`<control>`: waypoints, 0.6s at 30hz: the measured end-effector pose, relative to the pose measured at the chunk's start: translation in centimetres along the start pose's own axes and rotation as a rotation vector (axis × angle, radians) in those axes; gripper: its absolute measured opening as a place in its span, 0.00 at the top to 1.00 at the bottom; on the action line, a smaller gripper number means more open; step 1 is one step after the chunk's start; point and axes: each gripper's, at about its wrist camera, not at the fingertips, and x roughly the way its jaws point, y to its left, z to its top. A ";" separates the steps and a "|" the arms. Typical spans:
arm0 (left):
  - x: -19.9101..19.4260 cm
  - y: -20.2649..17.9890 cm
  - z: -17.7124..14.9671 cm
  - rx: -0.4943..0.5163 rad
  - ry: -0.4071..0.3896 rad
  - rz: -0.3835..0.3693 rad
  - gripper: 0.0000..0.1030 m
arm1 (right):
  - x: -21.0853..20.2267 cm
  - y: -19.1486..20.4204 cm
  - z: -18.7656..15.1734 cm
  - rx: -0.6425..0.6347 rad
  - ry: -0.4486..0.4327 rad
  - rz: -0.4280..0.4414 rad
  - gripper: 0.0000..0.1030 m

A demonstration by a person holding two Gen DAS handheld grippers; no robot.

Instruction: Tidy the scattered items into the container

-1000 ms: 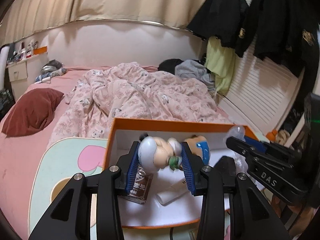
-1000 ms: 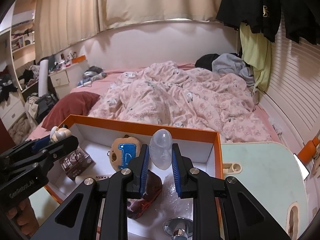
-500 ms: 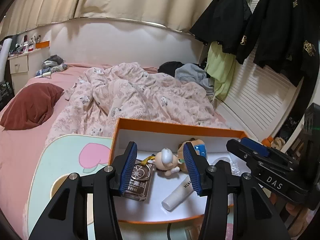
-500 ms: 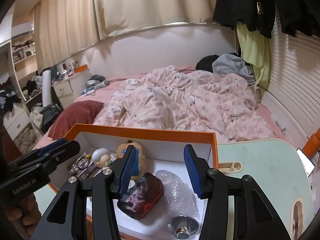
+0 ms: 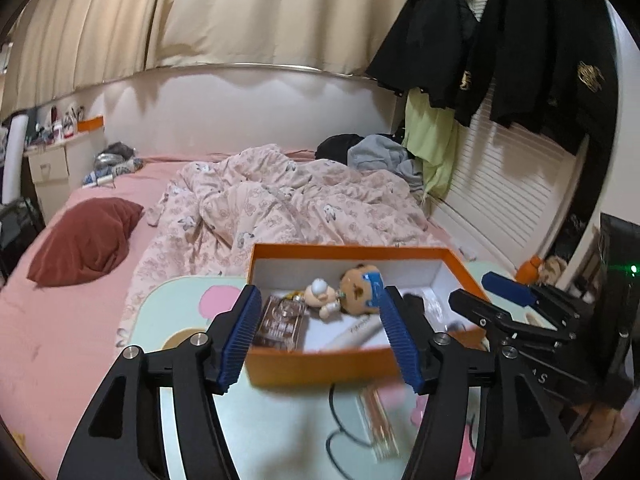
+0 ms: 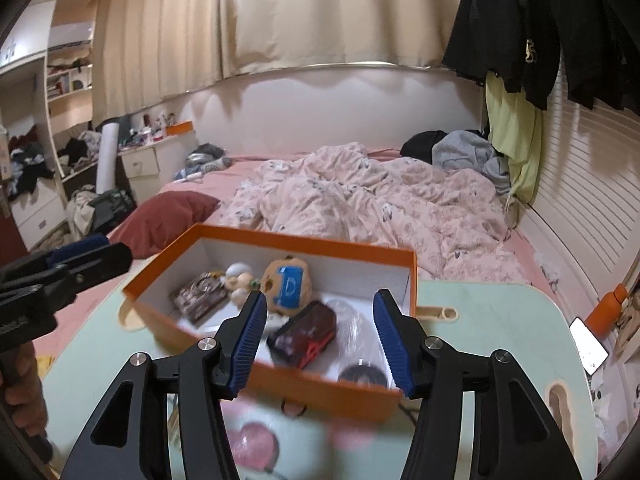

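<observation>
An orange box (image 5: 320,368) (image 6: 320,392) with a white inside stands on the pale green table. In it lie a small white-headed doll (image 5: 322,294) (image 6: 238,276), a tan plush with a blue patch (image 5: 362,288) (image 6: 288,286), a brown packet (image 5: 282,320) (image 6: 202,296), a white tube (image 5: 356,330), a dark red case (image 6: 306,330), a clear plastic piece (image 6: 356,322) and a round metal lid (image 6: 362,376). My left gripper (image 5: 320,332) is open and empty, above the box's near wall. My right gripper (image 6: 320,332) is open and empty over the box's near right side.
The table (image 5: 280,432) (image 6: 500,320) carries a clear flat item (image 5: 378,420) and a cable in front of the box. A bed with a pink quilt (image 5: 280,208) and a dark red pillow (image 5: 86,236) lies behind. A phone (image 6: 588,346) and an orange bottle (image 6: 608,306) sit at the right.
Both grippers opened: the left let the doll drop into the box, the right let the clear piece drop. Both have since pulled back and up from the box.
</observation>
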 end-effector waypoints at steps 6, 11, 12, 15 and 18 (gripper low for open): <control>-1.7 -0.7 -3.7 0.039 0.122 0.002 0.31 | -2.7 -0.1 -2.8 0.003 0.048 0.023 0.46; -1.7 -1.3 -7.8 0.033 0.213 0.048 0.31 | -3.0 0.1 -5.9 -0.003 0.169 0.013 0.46; -1.6 -1.5 -8.3 0.041 0.226 0.048 0.31 | -2.9 0.2 -6.5 -0.008 0.189 0.013 0.46; -1.8 -2.3 -9.5 0.061 0.238 0.054 0.31 | -2.9 0.4 -7.8 -0.030 0.207 -0.008 0.46; -2.0 -2.7 -9.9 0.058 0.214 0.075 0.31 | -2.7 0.5 -8.6 -0.042 0.219 -0.021 0.46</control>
